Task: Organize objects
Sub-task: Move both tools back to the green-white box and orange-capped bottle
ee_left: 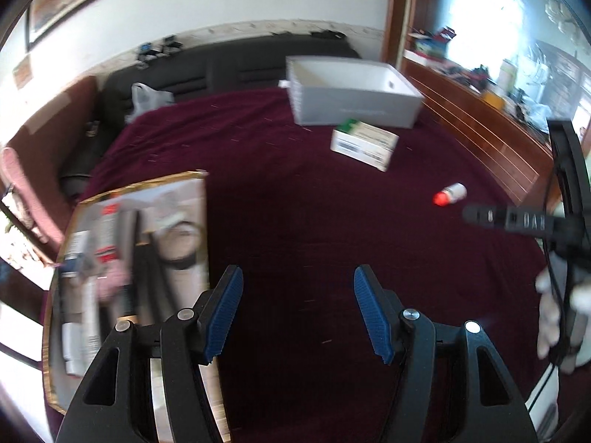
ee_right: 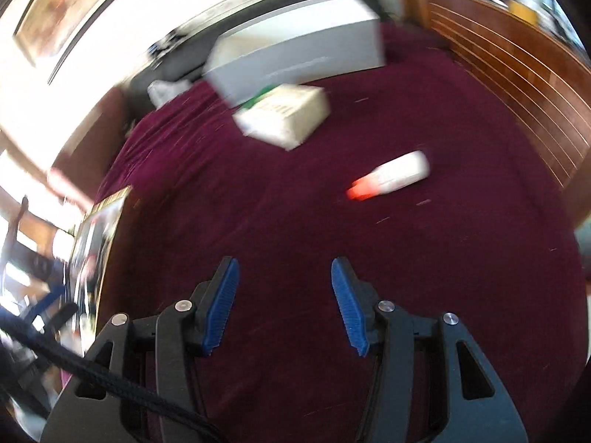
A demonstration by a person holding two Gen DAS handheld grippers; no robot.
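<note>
On the dark red bedspread (ee_left: 295,199) lie a small white bottle with an orange-red cap (ee_left: 450,194), a white-and-green carton (ee_left: 364,143), and a large flat printed package (ee_left: 129,269) at the left. An open white box (ee_left: 351,92) stands at the far side. My left gripper (ee_left: 298,313) is open and empty above the spread, beside the package. My right gripper (ee_right: 284,302) is open and empty; the bottle (ee_right: 391,175) lies ahead to its right, the carton (ee_right: 284,116) and white box (ee_right: 295,59) farther ahead. The right wrist view is blurred.
A black headboard (ee_left: 229,62) and white wall lie behind the bed. A wooden dresser (ee_left: 480,110) with clutter runs along the right. The other hand-held tool and a hand (ee_left: 554,295) show at the right edge. A black cord (ee_right: 92,373) crosses the lower left.
</note>
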